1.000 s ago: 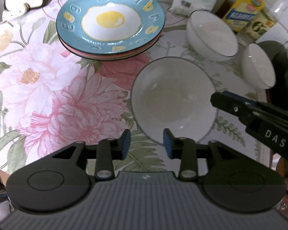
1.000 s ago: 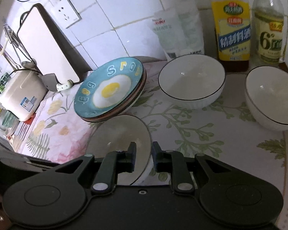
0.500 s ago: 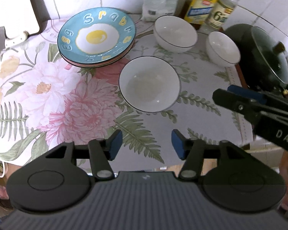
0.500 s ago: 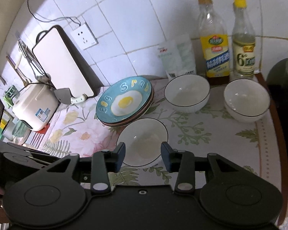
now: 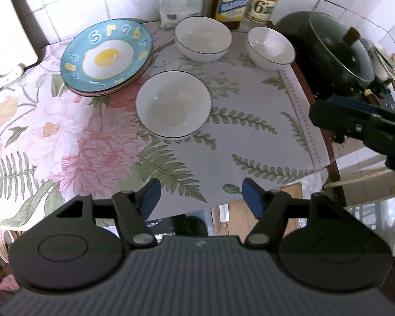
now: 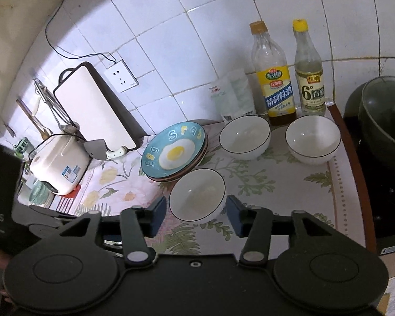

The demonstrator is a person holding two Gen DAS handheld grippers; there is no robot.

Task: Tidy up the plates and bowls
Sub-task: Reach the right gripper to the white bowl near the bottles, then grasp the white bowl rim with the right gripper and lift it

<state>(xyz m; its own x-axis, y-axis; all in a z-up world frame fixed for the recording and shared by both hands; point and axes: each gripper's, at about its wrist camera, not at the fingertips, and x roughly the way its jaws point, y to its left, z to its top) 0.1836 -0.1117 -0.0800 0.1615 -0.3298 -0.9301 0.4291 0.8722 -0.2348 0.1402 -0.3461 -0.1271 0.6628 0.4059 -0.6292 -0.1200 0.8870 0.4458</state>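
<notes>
Both claws empty and opening, nothing between the pads of either. Left claw (image 5: 201, 193) hangs off the counter (image 5: 250, 100) edge, looking steeply down; near white bowl (image 5: 173, 104) at 12 o'clock from it, slightly toward 11, well apart, upright on the floral cloth. Right claw (image 6: 196, 214) points at a shallower angle; same near bowl (image 6: 197, 194) dead ahead at 12, framed between the blue pads in that view but lower than them, not touched. Judged nearer of the two: right claw, though depth hard to read through the fisheye. Round bowl, so no long axis to align with; only the rim line matters. Egg-print plate (image 5: 106, 55) on top of a plate stack at 11 o'clock from the near bowl, just beside it, rims close; contact not resolvable. Two more white bowls at the back by the bottles: middle bowl (image 5: 202, 38) at 12–1 from the near bowl, right-hand bowl (image 5: 270, 47) at 2, both apart from it. Likely next: nest the near bowl into a back one, path toward 1 o'clock. Risk: clipping the plate stack on the pick-up.
</notes>
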